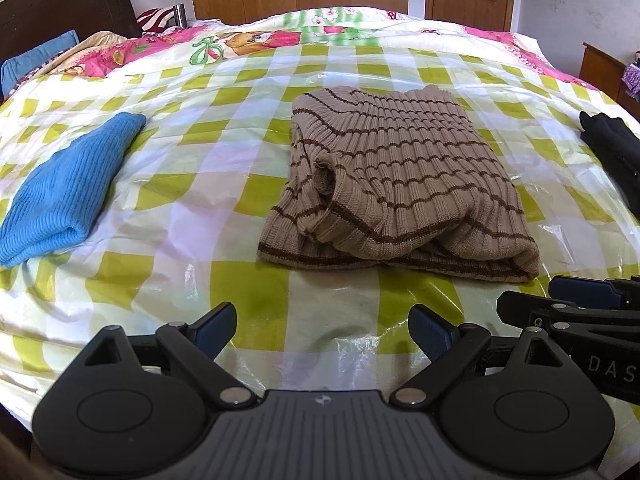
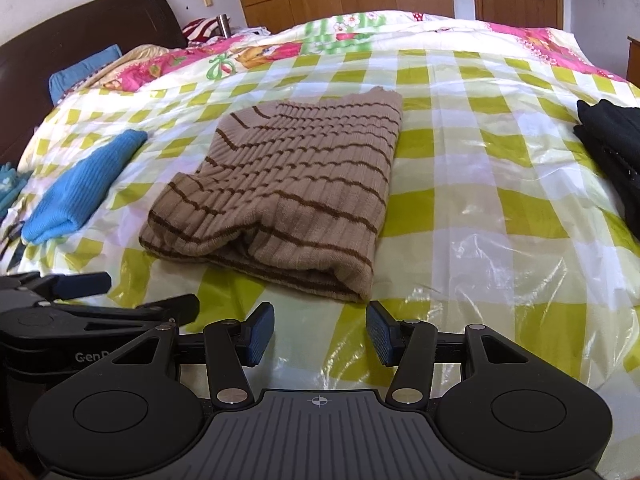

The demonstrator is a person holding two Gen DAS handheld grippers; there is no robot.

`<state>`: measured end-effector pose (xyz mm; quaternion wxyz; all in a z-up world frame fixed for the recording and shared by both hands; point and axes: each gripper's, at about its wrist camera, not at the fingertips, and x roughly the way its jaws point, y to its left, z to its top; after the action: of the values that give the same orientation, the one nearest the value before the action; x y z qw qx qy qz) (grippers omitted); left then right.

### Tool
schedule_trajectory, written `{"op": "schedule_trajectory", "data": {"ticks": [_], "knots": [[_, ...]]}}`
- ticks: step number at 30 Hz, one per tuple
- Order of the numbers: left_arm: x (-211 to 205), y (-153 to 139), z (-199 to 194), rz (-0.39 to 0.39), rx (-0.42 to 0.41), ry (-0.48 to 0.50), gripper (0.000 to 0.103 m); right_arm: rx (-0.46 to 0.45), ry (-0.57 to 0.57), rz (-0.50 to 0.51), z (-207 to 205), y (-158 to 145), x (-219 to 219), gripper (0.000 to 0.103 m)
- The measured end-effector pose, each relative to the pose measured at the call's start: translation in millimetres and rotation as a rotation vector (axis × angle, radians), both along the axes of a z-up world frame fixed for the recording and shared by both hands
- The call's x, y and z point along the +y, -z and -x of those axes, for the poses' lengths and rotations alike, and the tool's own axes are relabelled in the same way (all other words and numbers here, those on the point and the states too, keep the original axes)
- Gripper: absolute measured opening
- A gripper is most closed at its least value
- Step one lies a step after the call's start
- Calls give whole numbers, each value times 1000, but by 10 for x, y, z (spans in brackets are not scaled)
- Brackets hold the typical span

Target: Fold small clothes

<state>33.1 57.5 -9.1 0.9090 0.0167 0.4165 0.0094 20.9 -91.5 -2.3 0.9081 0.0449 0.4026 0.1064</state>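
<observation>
The folded striped sweater (image 1: 396, 184) lies mid-bed (image 1: 200, 240), a blue knit (image 1: 68, 188) to its left, black clothes (image 1: 612, 148) right. Just short of it, the left hand-held gripper (image 1: 322, 330) and right hand-held gripper (image 2: 320, 334) gape wide, empty.

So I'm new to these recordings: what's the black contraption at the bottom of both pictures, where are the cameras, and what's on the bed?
Those are two hand-held grippers, each carrying a wide-angle camera that looks out along its own fingers. One picture comes from the left gripper, the other from the right gripper; each also shows at the edge of the other's picture. Both are open and hold nothing. On the checked plastic sheet covering the bed lies a folded striped beige sweater. A folded blue knit lies to its left, and a dark garment to its right.
</observation>
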Motion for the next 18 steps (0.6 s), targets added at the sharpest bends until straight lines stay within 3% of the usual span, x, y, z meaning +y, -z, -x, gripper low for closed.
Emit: {"op": "schedule_trajectory", "data": {"ticks": [18], "knots": [[-35,22,5,-19,2,13,103,9,27,-18,36,53,-27,50]]}}
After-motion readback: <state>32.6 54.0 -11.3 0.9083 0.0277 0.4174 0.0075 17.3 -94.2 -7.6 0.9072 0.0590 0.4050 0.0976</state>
